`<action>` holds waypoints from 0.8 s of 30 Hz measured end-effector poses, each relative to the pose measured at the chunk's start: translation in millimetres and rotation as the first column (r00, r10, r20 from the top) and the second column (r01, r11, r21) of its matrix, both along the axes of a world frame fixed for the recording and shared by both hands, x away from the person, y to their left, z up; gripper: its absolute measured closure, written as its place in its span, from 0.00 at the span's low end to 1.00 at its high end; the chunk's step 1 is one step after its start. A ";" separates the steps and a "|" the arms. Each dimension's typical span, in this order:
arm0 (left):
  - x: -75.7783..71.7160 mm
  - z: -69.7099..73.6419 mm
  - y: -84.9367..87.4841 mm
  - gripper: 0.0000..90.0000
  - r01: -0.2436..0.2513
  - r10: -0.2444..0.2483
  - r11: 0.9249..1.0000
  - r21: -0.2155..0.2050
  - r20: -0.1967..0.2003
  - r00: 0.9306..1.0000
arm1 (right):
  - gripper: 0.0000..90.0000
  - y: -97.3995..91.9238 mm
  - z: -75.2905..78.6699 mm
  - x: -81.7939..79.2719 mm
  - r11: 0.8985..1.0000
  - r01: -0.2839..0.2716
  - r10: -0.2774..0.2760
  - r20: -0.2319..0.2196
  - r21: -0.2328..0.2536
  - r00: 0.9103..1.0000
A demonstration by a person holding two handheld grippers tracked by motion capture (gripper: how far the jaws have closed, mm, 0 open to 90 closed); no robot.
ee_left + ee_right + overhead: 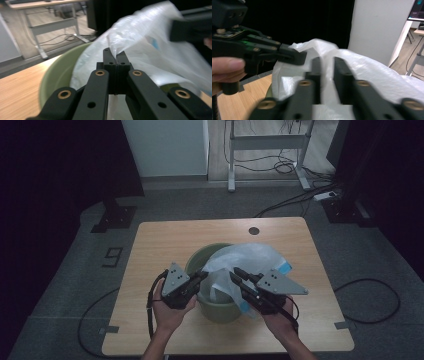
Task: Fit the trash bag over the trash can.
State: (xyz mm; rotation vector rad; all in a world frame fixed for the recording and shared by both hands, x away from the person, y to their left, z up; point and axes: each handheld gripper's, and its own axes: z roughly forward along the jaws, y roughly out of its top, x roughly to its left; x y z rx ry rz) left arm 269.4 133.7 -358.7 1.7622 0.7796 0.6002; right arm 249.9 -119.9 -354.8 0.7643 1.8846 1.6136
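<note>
Right now my left tool [115, 58] is pinched shut on the plastic bag [250, 257] draped over the green bucket [200, 257] on the bench [165, 240], while my right tool [327, 62], jaws slightly apart, straddles the film just across the rim.

The bucket [216, 307] is a dull sage green, plain inside and out. The bag [250, 257] draped over it is a milky, translucent white with a patch of light blue at one edge, possibly print, though it is too blurred to tell. Both grippers, left [202, 276] and right [236, 272], are matte black with brass-coloured rivets, each topped by a grey plate dotted with small dark holes. The table [165, 240] is pale wood grain with one round dark plug. The floor [60, 285] is grey.
</note>
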 end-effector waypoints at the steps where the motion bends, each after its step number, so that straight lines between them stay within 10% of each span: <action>1: 0.4 -0.1 7.0 1.00 -0.038 0.038 0.999 -0.025 -0.005 0.999 | 0.64 -5.0 -1.9 -7.3 1.000 0.001 -0.001 0.005 0.020 1.000; 12: 7.0 -11.5 58.4 1.00 -0.191 0.180 0.974 -0.118 -0.096 0.979 | 0.45 -48.3 -38.2 -55.1 0.994 0.030 -0.029 -0.008 0.107 1.000; 24: 9.0 -19.0 66.4 1.00 -0.196 0.180 0.972 -0.131 -0.124 0.976 | 0.40 -48.6 -94.0 -52.8 0.997 0.031 -0.023 -0.108 0.070 0.994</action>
